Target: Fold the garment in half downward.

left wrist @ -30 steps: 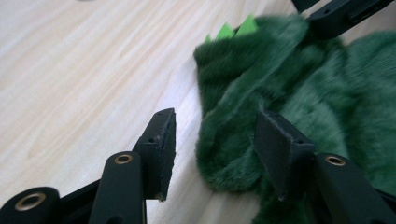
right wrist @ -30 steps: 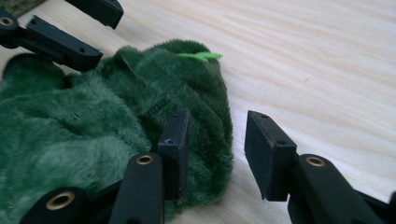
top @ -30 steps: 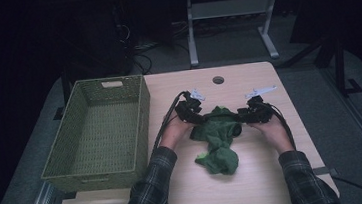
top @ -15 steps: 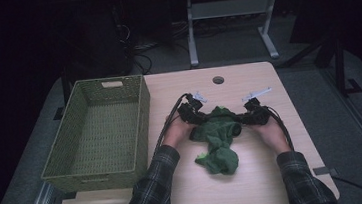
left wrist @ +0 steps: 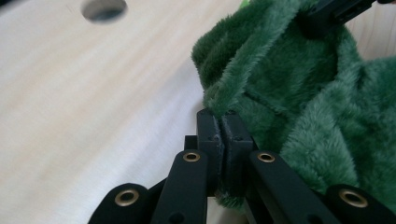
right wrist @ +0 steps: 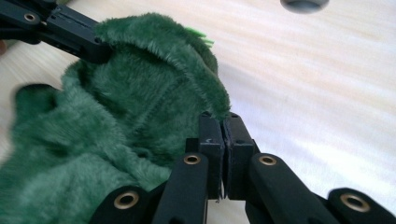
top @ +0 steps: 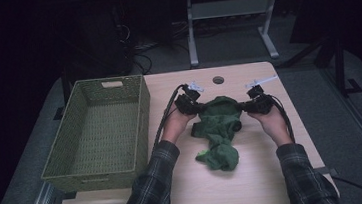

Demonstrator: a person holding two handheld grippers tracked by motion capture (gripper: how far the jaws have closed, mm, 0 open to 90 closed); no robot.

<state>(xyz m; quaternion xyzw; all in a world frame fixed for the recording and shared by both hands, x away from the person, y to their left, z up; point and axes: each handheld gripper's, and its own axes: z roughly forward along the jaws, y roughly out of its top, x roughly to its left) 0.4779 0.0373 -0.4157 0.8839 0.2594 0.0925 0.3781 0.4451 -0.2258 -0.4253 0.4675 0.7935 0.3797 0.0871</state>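
Observation:
A fuzzy green cloth (top: 219,128) lies crumpled on the wooden table (top: 257,185), its far edge lifted between my two grippers. My left gripper (top: 195,107) pinches the cloth's left edge; in the left gripper view its jaws have just closed and press together on the green pile (left wrist: 261,84). My right gripper (top: 246,106) holds the cloth's right edge, its jaws likewise just closed on the fabric fold (right wrist: 187,60). The other gripper's black jaw shows at the top of each gripper view. The cloth's lower part hangs down to the table toward me.
A woven green basket (top: 144,130) stands on the table's left side. A round cable hole (top: 218,80) sits near the table's far edge. A metal stand (top: 230,12) is behind the table. Dark floor surrounds it.
Both grippers have closed on the cloth's far corners and risen slightly, lifting and stretching its far edge between them.

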